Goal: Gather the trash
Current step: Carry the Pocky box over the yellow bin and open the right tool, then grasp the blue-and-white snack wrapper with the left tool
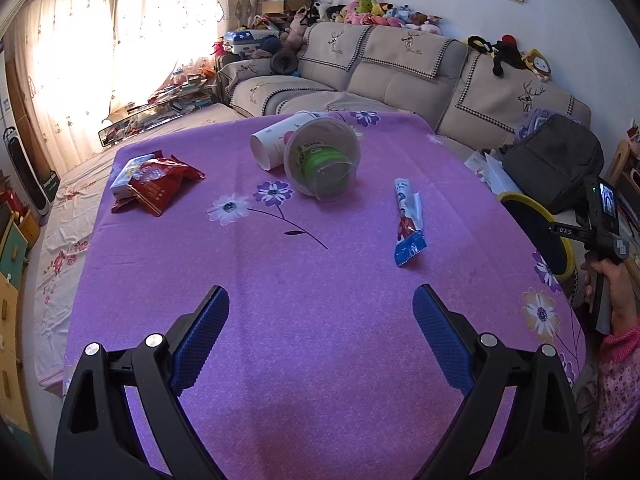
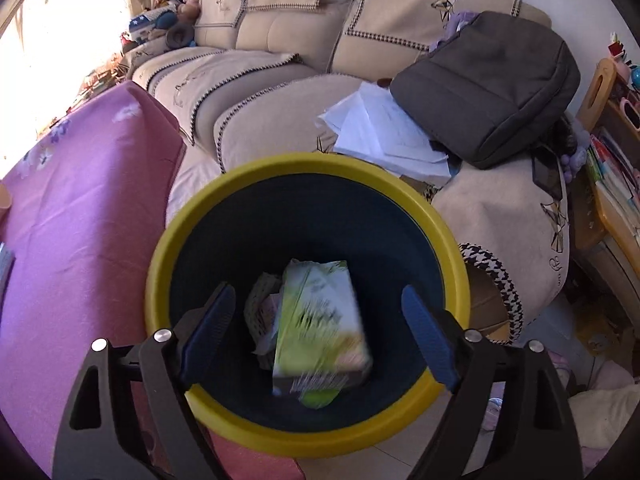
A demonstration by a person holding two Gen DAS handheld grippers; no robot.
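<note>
My left gripper (image 1: 320, 320) is open and empty above the near part of the purple flowered tablecloth (image 1: 280, 280). On the cloth lie a clear plastic tub with a green label (image 1: 322, 160), a white paper cup (image 1: 276, 140) on its side behind it, a red snack bag (image 1: 160, 186) over a small carton (image 1: 130, 172) at the left, and a blue-and-white wrapper (image 1: 408, 220) at the right. My right gripper (image 2: 318, 332) is open over a dark bin with a yellow rim (image 2: 168, 248). A green-and-white carton (image 2: 320, 320), blurred, is between its fingers inside the bin.
A beige sofa (image 1: 400, 76) runs behind the table, with a grey backpack (image 2: 492, 80) and loose papers (image 2: 384, 132) on it. The bin's rim (image 1: 520, 204) shows past the table's right edge, by the hand holding the right gripper (image 1: 608, 280). A bookshelf (image 2: 612, 168) stands at the right.
</note>
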